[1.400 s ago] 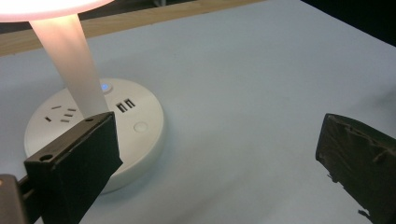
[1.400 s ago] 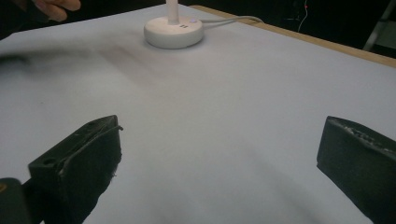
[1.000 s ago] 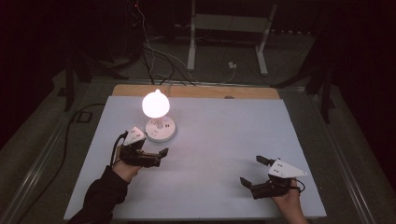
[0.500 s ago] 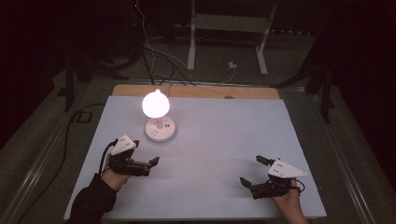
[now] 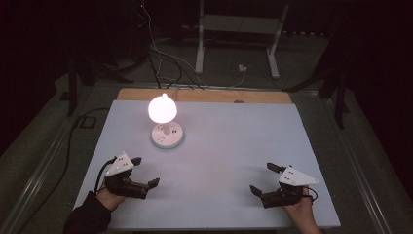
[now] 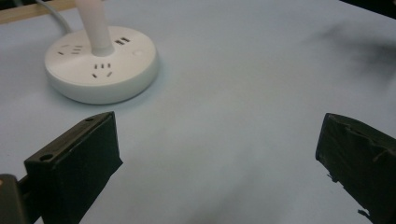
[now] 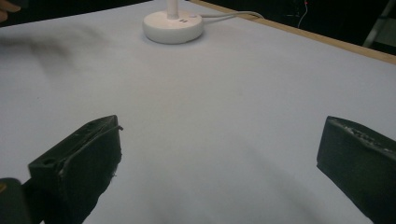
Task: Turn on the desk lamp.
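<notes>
A lit globe lamp (image 5: 162, 108) stands on a round white socket base (image 5: 167, 136) at the table's back left; the base (image 6: 102, 63) has outlets and a white stem rising from it, and appears again as a small disc (image 7: 173, 26) far off in the right gripper view. My left gripper (image 5: 144, 171) rests low at the front left, open, nothing between its black fingers (image 6: 74, 161). My right gripper (image 5: 263, 178) sits at the front right, open too, with its fingers (image 7: 77, 161) wide apart over bare tabletop.
The pale blue tabletop (image 5: 229, 146) has a wooden strip (image 5: 209, 96) along its far edge. A white cable (image 7: 233, 15) runs from the base off the back. Dark floor, cables and a white stand (image 5: 238, 29) lie beyond the table.
My left gripper has drawn back from beside the lamp base toward the front left of the table. The right gripper has stayed where it was.
</notes>
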A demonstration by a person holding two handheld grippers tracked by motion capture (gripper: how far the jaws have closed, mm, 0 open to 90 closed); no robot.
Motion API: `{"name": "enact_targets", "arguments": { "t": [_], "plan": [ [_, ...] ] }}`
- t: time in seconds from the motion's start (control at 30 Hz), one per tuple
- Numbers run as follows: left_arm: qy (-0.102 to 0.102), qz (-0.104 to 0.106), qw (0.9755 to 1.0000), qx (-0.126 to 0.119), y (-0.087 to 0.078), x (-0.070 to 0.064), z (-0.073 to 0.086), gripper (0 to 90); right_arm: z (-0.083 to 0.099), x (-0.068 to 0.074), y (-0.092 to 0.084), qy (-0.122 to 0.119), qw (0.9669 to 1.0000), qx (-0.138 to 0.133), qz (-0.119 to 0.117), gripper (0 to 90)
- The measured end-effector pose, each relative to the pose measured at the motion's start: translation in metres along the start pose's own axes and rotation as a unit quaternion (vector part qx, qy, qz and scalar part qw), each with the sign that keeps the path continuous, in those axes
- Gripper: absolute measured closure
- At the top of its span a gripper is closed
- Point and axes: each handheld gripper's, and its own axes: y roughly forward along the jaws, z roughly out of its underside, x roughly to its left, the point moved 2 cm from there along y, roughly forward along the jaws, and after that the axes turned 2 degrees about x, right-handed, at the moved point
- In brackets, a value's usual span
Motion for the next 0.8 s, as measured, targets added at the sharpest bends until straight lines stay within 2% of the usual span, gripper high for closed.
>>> {"name": "enact_targets", "arguments": {
  "t": [0.07, 0.2, 0.37, 0.47, 0.7, 0.8],
  "plan": [
    [0.009, 0.006, 0.9999, 0.006, -0.001, 0.0, 0.006, 0.3, 0.0, 0.0, 0.0, 0.001, 1.0, 0.001, 0.0, 0.0],
    [0.011, 0.006, 0.9998, 0.015, -0.002, 0.001, 0.014, 0.3, 0.0, 0.0, 0.0, 0.001, 1.0, 0.002, 0.001, 0.0],
    [0.011, 0.017, 0.9996, 0.02, -0.005, 0.003, 0.024, 0.3, 0.001, 0.0, 0.001, 0.001, 1.0, 0.004, 0.001, 0.0],
    [0.021, 0.02, 0.9992, 0.029, -0.004, 0.004, 0.03, 0.3, 0.001, 0.0, 0.001, 0.002, 1.0, 0.003, 0.001, 0.0],
    [0.022, 0.032, 0.9978, 0.053, 0.006, 0.004, 0.034, 0.3, 0.001, 0.001, 0.001, 0.0, 1.0, 0.004, -0.001, 0.0],
    [0.022, 0.037, 0.9978, 0.051, 0.005, 0.003, 0.033, 0.3, 0.001, 0.0, 0.001, 0.002, 1.0, 0.003, 0.0, 0.0]
  ]
}}
